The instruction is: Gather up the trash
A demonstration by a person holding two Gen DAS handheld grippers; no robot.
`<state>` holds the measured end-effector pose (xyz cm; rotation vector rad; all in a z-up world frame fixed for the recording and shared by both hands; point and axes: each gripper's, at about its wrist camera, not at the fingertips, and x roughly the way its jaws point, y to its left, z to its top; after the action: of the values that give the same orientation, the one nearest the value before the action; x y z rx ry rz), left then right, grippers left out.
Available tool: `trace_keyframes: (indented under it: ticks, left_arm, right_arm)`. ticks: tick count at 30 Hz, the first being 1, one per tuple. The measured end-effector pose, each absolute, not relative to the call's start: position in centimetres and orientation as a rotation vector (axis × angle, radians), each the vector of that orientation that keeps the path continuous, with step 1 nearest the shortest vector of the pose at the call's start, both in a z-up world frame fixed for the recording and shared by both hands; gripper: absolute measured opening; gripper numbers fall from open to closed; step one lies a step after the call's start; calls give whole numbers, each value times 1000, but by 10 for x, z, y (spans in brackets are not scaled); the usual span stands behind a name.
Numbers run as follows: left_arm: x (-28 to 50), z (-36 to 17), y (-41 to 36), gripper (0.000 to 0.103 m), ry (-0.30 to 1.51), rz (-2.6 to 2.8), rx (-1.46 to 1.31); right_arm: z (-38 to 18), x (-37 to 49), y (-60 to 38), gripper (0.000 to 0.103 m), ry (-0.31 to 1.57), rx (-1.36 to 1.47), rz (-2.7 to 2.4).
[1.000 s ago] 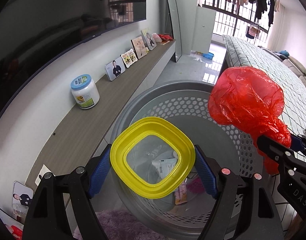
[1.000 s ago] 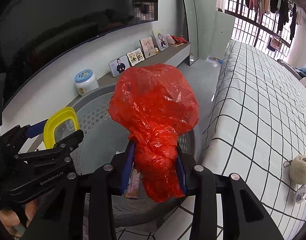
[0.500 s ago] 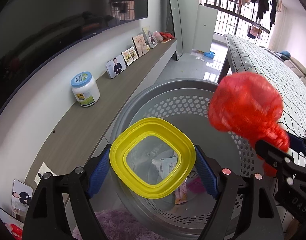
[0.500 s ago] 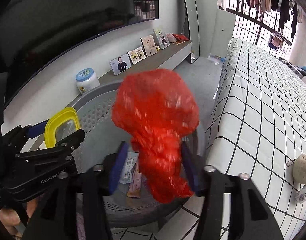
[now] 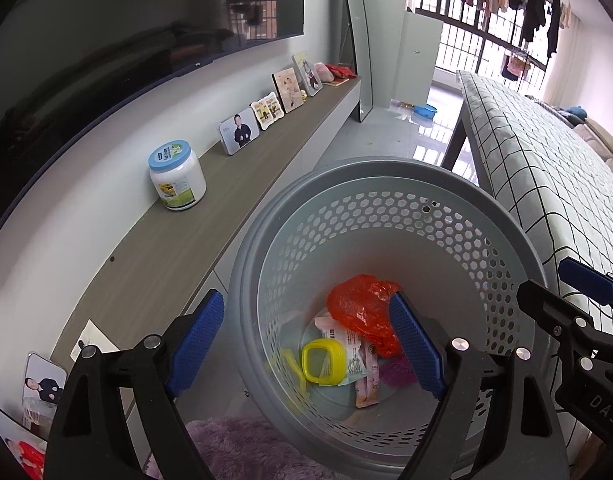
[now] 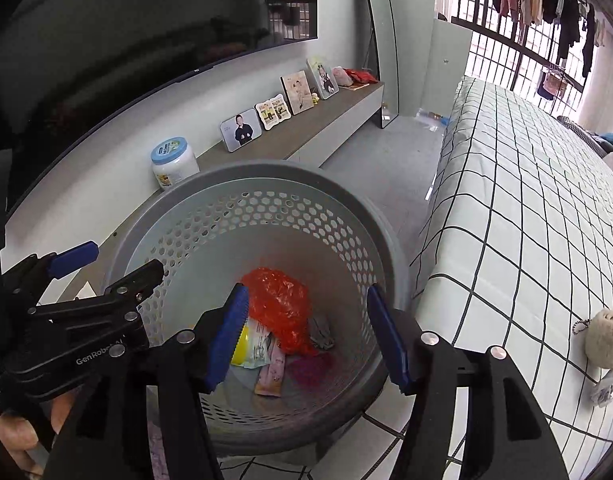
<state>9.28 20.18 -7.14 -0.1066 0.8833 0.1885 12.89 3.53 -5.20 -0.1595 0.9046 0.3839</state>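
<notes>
**Both pieces dropped into the basket**

Since the earlier frames, the red bag (image 5: pixel 364 312) and yellow lid (image 5: pixel 323 367) have been released; both now lie at the bottom of the grey basket (image 5: pixel 386 172), directly below. The left gripper (image 5: pixel 306 342), whose fingers have just been opening, and the right gripper (image 6: pixel 306 338) are spread and empty. No further trash is seen nearer either hand.

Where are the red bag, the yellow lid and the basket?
red bag (image 5: pixel 360 304): left wrist view, its crumpled top.
yellow lid (image 5: pixel 324 362): left wrist view, its yellow rim.
basket (image 6: pixel 266 216): right wrist view, far perforated wall.
</notes>
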Motion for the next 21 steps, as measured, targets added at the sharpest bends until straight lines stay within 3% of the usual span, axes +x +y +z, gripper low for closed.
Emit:
trace_keyframes:
  ticks: [21]
  left_arm:
    - [69,-40,199,88,831,232,-91]
  right_arm:
    - [-38,113,35,64,870,-166,369]
